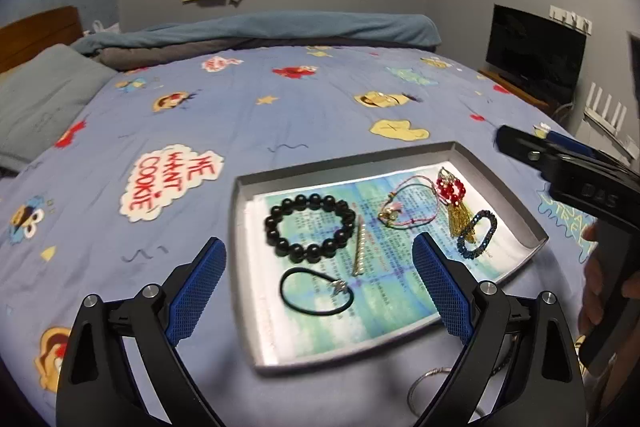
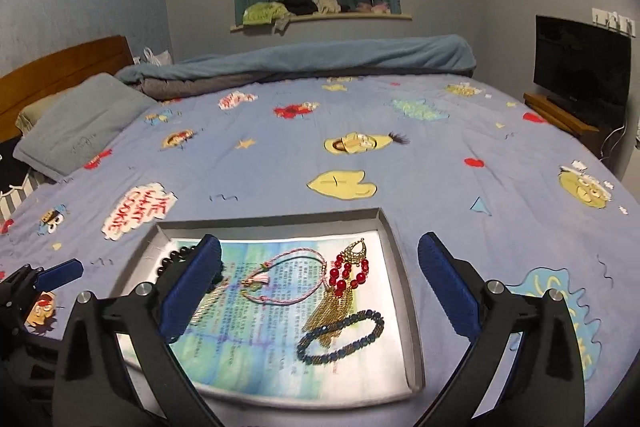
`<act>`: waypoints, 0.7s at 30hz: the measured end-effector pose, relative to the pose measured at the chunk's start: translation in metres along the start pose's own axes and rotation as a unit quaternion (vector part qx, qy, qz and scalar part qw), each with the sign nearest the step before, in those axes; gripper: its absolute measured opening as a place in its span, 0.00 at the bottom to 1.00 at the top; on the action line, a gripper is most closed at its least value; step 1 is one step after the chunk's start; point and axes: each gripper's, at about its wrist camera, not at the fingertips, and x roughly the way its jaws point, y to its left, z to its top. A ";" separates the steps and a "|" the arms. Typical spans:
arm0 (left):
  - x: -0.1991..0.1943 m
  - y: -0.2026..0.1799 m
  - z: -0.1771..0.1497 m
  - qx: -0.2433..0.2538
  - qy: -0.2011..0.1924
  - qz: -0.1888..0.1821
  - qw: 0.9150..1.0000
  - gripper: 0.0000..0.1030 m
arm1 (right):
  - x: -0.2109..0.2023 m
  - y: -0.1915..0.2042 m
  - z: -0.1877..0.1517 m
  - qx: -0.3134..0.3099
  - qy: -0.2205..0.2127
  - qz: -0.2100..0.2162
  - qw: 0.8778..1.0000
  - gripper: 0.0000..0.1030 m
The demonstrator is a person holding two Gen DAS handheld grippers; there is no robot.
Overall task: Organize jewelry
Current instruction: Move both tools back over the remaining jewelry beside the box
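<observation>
A grey tray (image 1: pixel 240 219) (image 2: pixel 400 259) lined with printed paper lies on the bed. It holds a black bead bracelet (image 1: pixel 310 229), a black hair tie (image 1: pixel 316 293), a silver bar clip (image 1: pixel 360 247), a pink cord bracelet (image 1: pixel 408 207) (image 2: pixel 286 279), a red-and-gold tassel earring (image 1: pixel 454 201) (image 2: pixel 344 287) and a blue bead bracelet (image 1: pixel 478 233) (image 2: pixel 340 337). My left gripper (image 1: pixel 320 287) is open and empty above the tray's near side. My right gripper (image 2: pixel 320 287) is open and empty above the tray; it also shows in the left wrist view (image 1: pixel 560 167).
A silver bangle (image 1: pixel 428 383) lies on the blue cartoon bedsheet (image 1: pixel 280 115) near the tray's front corner. A grey pillow (image 2: pixel 80 123) and folded blanket (image 2: pixel 300 63) are at the far side. A TV (image 2: pixel 580 59) stands at the right.
</observation>
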 end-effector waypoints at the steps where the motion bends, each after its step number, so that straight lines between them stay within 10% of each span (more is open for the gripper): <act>1: -0.003 0.001 -0.001 0.000 -0.001 0.003 1.000 0.91 | -0.007 0.002 -0.001 -0.001 -0.007 -0.002 1.000 0.95; 11: -0.031 0.011 -0.018 0.003 -0.001 0.025 1.000 0.91 | -0.059 0.018 -0.004 -0.008 -0.043 0.011 0.999 0.95; 21: -0.054 0.018 -0.038 -0.008 -0.006 0.011 1.000 0.91 | -0.057 0.001 -0.045 0.004 0.011 0.023 1.000 0.95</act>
